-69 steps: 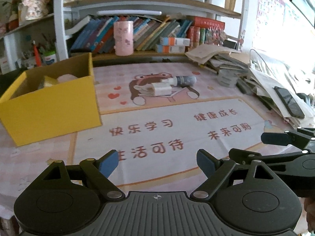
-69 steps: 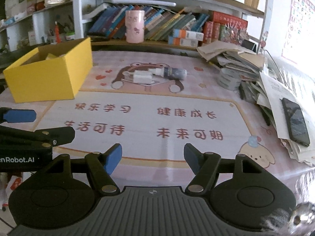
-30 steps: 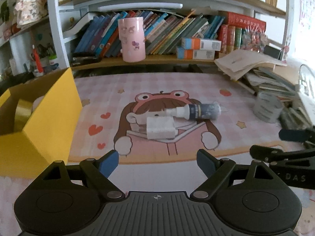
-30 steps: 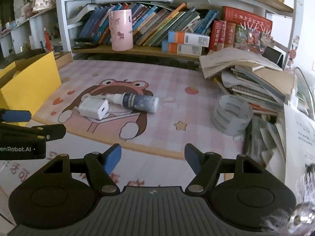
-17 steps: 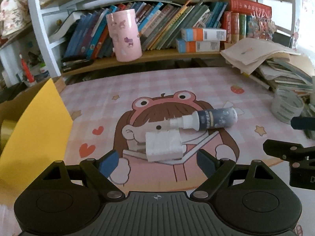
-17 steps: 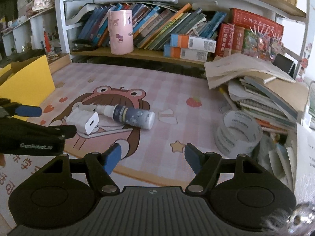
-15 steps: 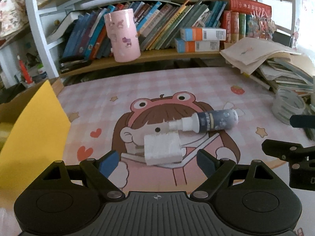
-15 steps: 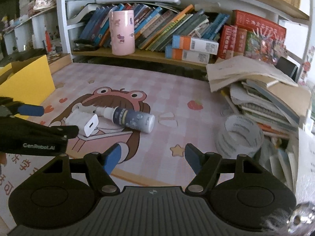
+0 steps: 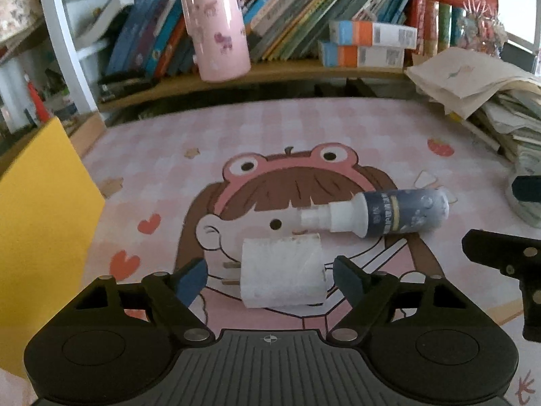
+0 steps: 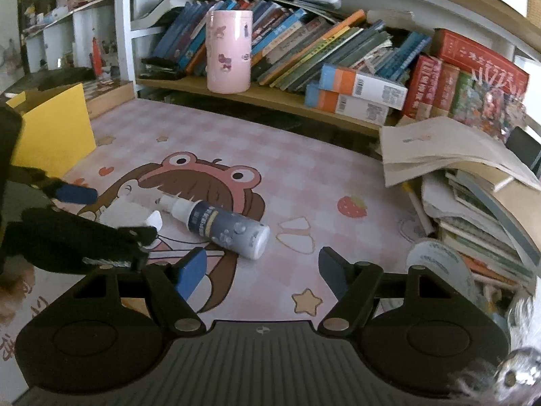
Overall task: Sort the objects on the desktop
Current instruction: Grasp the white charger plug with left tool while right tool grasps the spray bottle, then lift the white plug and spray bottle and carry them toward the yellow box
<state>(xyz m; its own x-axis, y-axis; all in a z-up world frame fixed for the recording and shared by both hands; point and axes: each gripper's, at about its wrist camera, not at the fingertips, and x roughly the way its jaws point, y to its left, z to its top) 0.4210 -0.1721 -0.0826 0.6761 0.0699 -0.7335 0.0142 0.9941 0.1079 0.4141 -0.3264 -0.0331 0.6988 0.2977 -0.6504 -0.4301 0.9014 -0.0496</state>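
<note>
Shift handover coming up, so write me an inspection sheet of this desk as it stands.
Surface: pink cartoon desk mat, flat.
Job's things: white charger and spray bottle lying side by side; yellow box at left.
Clutter: tape roll, paper stack.
Grippers: left claw closing around the charger, pads not yet touching; right claw open, empty, near the bottle.
Cables: nothing seen.
Surroundings: bookshelf with pink cup.

no readable text or labels
</note>
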